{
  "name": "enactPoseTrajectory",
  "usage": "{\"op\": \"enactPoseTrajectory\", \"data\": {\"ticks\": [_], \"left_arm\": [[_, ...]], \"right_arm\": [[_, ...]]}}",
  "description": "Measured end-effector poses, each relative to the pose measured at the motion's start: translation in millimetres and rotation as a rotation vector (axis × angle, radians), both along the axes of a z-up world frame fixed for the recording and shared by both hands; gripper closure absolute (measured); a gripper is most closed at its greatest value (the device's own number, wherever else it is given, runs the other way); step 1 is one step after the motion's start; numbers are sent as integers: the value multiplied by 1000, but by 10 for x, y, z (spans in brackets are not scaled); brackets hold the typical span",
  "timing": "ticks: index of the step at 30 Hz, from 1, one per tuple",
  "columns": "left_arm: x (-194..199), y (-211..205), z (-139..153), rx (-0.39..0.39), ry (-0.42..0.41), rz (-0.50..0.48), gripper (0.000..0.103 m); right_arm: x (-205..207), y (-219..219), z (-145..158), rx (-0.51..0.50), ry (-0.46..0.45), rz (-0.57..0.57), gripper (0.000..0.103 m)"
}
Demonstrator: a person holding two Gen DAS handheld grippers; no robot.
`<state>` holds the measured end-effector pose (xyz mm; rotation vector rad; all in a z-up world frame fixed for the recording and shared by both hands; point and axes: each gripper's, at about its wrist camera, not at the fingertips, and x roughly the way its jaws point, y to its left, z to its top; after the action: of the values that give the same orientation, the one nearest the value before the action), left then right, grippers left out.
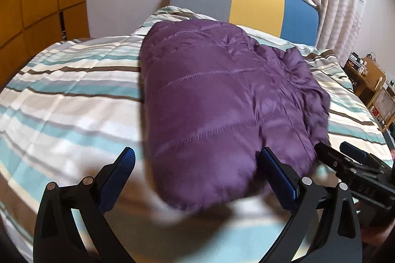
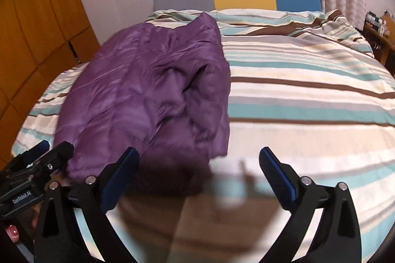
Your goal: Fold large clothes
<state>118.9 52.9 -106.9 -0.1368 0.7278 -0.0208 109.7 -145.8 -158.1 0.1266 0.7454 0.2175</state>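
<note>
Both jaws wide and empty, left gripper [image 1: 195,171] and right gripper [image 2: 198,172] hang at the purple down jacket's [image 1: 222,99] near edge; for the next fold, pinching both layers at matching corners would seem best.

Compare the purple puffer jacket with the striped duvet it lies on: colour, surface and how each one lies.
Colour: the purple puffer jacket is one solid shade; the striped duvet runs in teal, cream, grey and brown bands.
Surface: the jacket is glossy with stitched quilt lines; the duvet looks matte.
Pose: the jacket is bunched into a folded bundle; the duvet is spread out over the bed.
Both are soft fabric, and neither is held by a gripper.
</note>
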Motion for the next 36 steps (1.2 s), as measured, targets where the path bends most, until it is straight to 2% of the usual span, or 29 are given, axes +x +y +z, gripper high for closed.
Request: {"op": "enactPoseTrajectory", "data": {"ticks": [9, 15, 20, 36], "left_arm": [[-575, 123, 192, -38, -51, 15, 3], [-765, 48, 367, -9, -112, 34, 3], [-819, -38, 427, 22, -131, 39, 3], [-859, -38, 467, -19, -136, 31, 3]], "right_arm": [[-495, 122, 317, 16, -3, 82, 2], [-702, 90, 475, 33, -30, 107, 2], [-819, 19, 549, 54, -41, 110, 2], [-846, -91, 545, 78, -38, 80, 2]]}}
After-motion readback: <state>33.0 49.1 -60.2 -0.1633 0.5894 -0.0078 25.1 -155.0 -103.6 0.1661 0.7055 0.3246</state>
